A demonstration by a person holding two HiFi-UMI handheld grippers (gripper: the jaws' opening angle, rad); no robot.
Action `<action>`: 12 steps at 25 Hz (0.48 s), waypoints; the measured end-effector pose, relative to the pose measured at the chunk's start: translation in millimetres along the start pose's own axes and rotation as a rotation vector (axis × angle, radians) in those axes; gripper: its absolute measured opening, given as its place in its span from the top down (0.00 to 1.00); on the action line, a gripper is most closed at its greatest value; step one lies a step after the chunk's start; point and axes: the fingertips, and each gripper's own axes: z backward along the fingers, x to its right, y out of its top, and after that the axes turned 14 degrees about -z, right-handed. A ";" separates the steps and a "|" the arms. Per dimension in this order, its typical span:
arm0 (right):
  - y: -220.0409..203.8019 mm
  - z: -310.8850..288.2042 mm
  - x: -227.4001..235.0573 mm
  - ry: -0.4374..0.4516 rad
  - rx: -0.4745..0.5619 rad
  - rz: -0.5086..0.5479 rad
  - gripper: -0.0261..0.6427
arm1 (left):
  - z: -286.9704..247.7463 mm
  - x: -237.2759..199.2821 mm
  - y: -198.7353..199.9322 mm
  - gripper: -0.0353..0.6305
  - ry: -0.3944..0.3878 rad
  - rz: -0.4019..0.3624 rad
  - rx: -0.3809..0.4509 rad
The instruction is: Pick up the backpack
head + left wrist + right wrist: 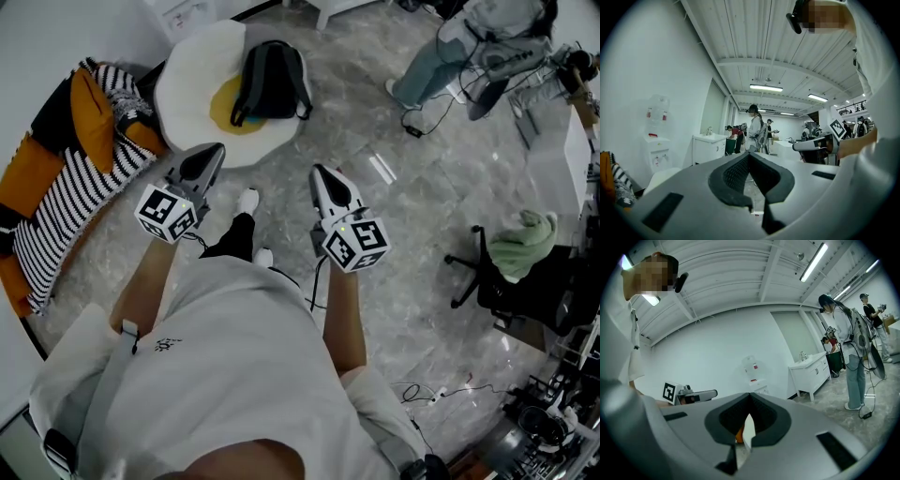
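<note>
- The black backpack lay flat on a fried-egg cushion, covering part of its yellow yolk, at the far side of the grey floor. A shoulder strap curved out along each of its sides.
- Left of the cushion were striped cushions. At the far right stood another person, and an office chair draped with green cloth was at the right.
- The left hand-held gripper and the right hand-held gripper were side by side nearer the wearer, well apart from the backpack and pointing roughly level towards it.
- Each gripper view showed its jaws closed together with nothing between them.
- The step in hand looked like the approach, with no grasp begun.
- To do it well, the wearer would close the distance, tip the grippers downward, and spread the jaws before reaching the fabric.
- A strap or the top edge would probably offer a firmer bite than the flat, slack panel.
- Lifting from two points should keep the bag from swinging or dragging the cushion.
</note>
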 end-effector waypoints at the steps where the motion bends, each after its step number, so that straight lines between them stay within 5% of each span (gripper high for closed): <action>1: 1.4 -4.9 1.5 -0.002 -0.001 0.001 0.95 | -3.6 -4.4 -1.2 0.94 -0.003 0.002 0.001; 12: 19.3 -65.9 30.9 -0.029 -0.014 -0.006 0.95 | -56.3 -58.8 -16.0 0.94 -0.044 0.019 -0.008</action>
